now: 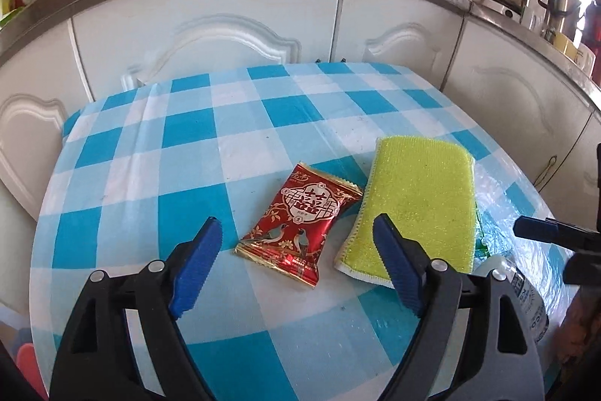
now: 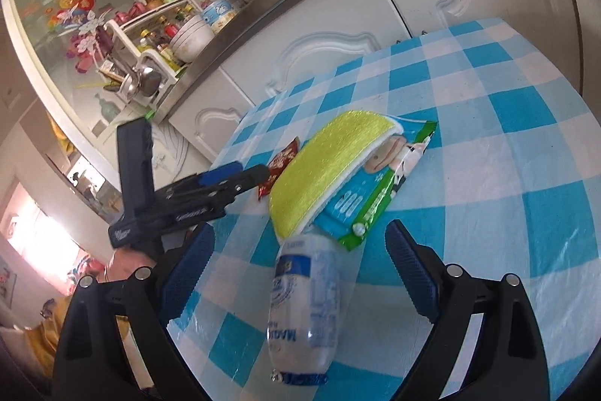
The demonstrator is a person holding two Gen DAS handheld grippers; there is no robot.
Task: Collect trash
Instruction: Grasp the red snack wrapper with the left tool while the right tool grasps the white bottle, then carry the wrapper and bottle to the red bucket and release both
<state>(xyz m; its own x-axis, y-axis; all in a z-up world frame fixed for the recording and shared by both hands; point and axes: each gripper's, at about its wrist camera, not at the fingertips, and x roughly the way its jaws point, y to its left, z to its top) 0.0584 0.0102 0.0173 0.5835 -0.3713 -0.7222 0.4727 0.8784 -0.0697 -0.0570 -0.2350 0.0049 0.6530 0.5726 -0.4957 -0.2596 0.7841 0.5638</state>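
Trash on table: a red snack wrapper [image 1: 298, 222], a clear plastic bottle [image 2: 305, 307] and a blue-and-green wipes packet [image 2: 370, 198] are lying on the checked blue-and-white table [image 1: 188, 145].
Red snack wrapper: it is lying flat, just left of a yellow-green scrubbing pad [image 1: 417, 205] in the left wrist view; whether the two are touching cannot be told.
Scrubbing pad: it is resting partly on top of the wipes packet, as is being shown in the right wrist view.
Plastic bottle: it is lying on its side, its far end just beside the pad and packet, its blue-capped end pointing toward the right camera.
Left claw [image 1: 298, 265]: its jaws are standing wide apart, nothing being held; the red wrapper is lying on the table just ahead of the gap, and no pad is pressing on it.
Right claw [image 2: 300, 273]: its jaws are being held wide open over the bottle, which is lying between them; neither blue pad is being pressed against it.
Cross view: the left claw is being seen from the side in the right wrist view, its tips near the red wrapper.
Background: white cupboard doors are standing behind the table.
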